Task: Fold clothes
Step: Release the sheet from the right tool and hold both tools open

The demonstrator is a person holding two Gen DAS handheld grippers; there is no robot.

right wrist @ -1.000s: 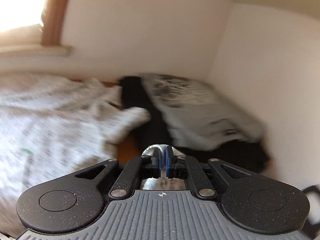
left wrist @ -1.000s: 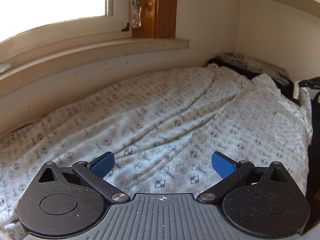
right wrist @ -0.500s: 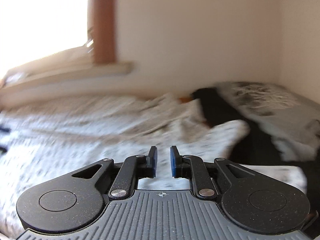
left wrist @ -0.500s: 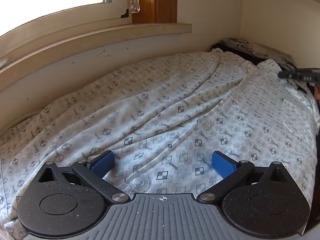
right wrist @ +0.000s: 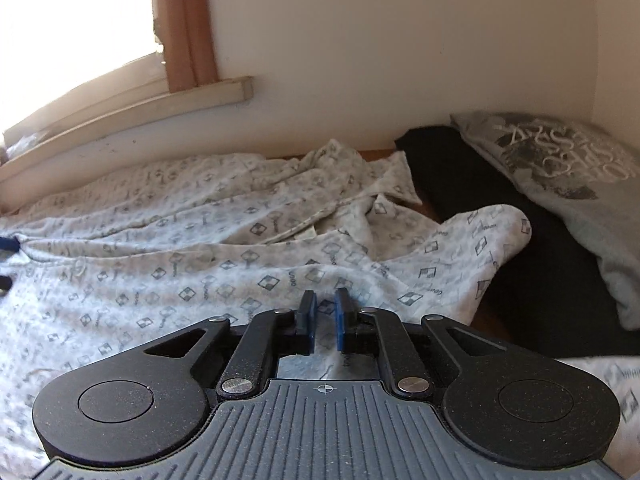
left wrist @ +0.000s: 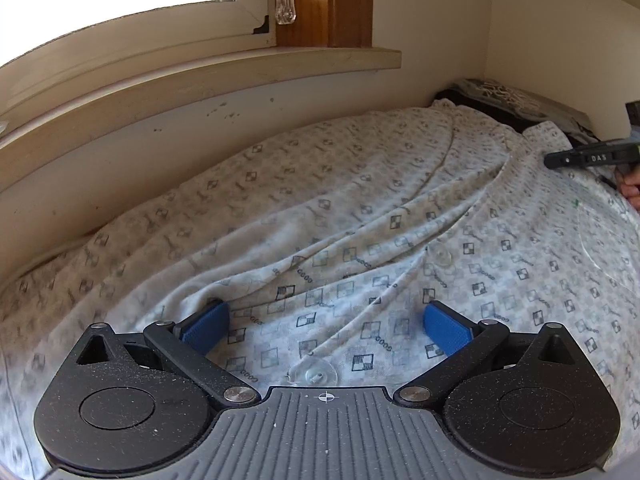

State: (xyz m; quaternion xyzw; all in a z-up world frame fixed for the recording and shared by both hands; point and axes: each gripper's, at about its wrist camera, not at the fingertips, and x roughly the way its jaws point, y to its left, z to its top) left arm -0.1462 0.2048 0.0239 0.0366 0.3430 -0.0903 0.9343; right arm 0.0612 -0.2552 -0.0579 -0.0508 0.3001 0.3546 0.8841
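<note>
A: Left gripper (left wrist: 325,322) status?

B: Jaws wide apart, nothing gripped. Both blue pads (left wrist: 206,326) sit low over the shirt (left wrist: 360,220). A clear button (left wrist: 314,372) lies between them, close to the gripper body; a second button (left wrist: 440,257) lies ahead of the right-hand pad.

A: Right gripper (right wrist: 323,314)?

B: Jaws nearly together and closing, a narrow gap remaining. Shirt (right wrist: 180,272) fabric shows behind the gap; I cannot tell whether any is between the pads.

A: Surface and room?

B: The shirt is spread flat with long creases, its print of small checked squares covering almost everything ahead of both grippers. Ahead of the left pads stand a marked wall (left wrist: 120,152), a sill (left wrist: 192,80) and a bright window (left wrist: 100,4). Ahead and to the right of the right pads lies a black garment (right wrist: 520,248), with a grey printed garment (right wrist: 560,176) beyond it in the wall corner.

A: Edges and clearance?

B: The shirt's far edge runs along the wall. Bare wood (right wrist: 492,320) shows between shirt and black garment.

A: Legible text?

B: "DAS" on the right gripper (left wrist: 588,157) seen from the left wrist, and "GOOD" in the shirt print. The grey garment's lettering is unreadable.
</note>
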